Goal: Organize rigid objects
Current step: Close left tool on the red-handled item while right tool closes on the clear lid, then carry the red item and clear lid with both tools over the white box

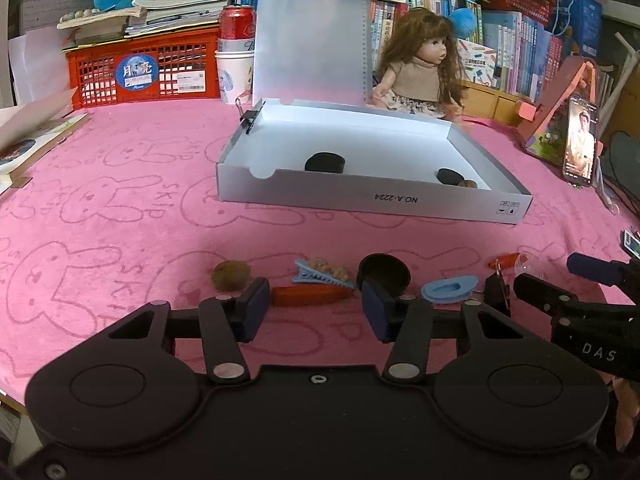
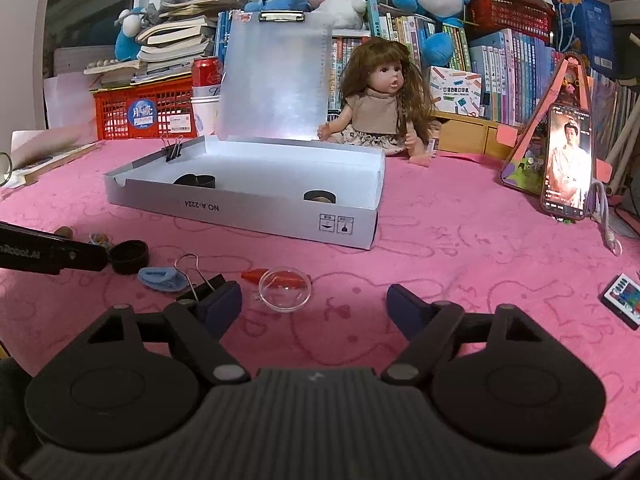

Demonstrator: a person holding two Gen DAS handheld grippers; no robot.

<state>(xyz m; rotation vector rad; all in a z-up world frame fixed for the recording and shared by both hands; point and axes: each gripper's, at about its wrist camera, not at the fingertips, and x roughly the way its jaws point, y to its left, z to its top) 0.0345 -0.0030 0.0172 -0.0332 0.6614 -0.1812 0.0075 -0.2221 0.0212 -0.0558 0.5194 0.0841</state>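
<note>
My left gripper [image 1: 316, 312] stands open low over the pink cloth. An orange hair clip [image 1: 308, 295] lies between its fingertips, near the left pad and clear of the right one. Around it lie a brown ball [image 1: 231, 276], a blue beaded clip [image 1: 320, 274], a black round cap [image 1: 383, 274], a light blue clip [image 1: 450, 288] and a black binder clip [image 1: 496, 290]. My right gripper [image 2: 314, 308] is open, with a clear round dish [image 2: 285, 289] just ahead of its gap and the binder clip [image 2: 200, 284] by its left finger. The white box [image 1: 372, 200] holds dark round pieces [image 1: 325, 162].
Behind the box stand a translucent clipboard [image 2: 272, 80] and a doll [image 2: 380, 96]. A phone on a pink stand [image 2: 568, 160] is at the right, a small remote [image 2: 624, 296] near the right edge, and a red crate [image 1: 140, 68] with books at the back left.
</note>
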